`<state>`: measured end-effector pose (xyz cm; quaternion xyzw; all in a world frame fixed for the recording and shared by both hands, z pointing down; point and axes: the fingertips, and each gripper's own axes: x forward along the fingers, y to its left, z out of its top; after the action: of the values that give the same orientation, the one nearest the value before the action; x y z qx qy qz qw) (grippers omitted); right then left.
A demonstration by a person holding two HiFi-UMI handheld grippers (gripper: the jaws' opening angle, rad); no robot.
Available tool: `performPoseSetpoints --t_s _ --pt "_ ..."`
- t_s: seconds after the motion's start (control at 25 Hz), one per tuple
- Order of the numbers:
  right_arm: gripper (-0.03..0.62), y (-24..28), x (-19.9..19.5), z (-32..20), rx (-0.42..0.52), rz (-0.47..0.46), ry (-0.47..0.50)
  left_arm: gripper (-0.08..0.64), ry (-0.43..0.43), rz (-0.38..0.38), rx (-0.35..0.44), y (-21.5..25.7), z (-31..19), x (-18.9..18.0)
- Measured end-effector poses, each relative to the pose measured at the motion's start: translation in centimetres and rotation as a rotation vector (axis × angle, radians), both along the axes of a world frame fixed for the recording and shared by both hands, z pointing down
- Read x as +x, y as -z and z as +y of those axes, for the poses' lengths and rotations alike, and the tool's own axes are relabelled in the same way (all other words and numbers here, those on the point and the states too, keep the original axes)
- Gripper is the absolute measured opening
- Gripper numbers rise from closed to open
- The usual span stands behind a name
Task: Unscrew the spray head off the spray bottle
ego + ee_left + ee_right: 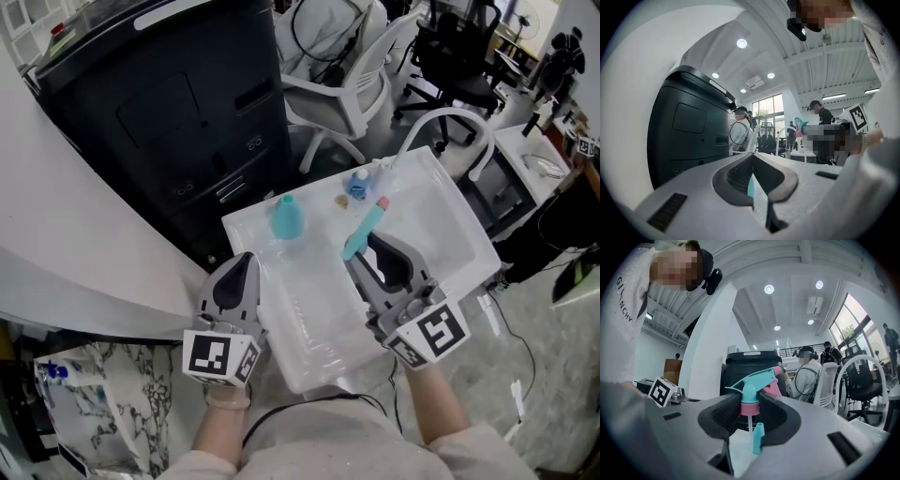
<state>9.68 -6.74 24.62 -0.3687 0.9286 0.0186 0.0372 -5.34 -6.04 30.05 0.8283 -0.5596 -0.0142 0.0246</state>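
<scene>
Being held by its pink collar in the right tongs (pixel 368 251), the detached spray head (pixel 365 226) is raised over the white tray (pixel 441 216). The teal bottle (pixel 286 217) is stood upright just left of it. The left tongs (pixel 247 258) are clenched, empty.

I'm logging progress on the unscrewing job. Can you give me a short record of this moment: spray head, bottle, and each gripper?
spray head: off the bottle, tube hanging below
bottle: teal, upright on the white tray, no head on it
right gripper: clamped on the spray head's pink collar
left gripper: shut, empty, apart from the bottle
</scene>
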Motion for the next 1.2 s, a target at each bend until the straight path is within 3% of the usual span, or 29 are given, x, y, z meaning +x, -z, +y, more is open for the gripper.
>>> performPoseSetpoints --t_s 1.2 --pt "0.133 -0.4 0.8 1.8 -0.019 -0.029 -0.007 0.006 0.051 0.005 0.008 0.6 2.5 -1.4"
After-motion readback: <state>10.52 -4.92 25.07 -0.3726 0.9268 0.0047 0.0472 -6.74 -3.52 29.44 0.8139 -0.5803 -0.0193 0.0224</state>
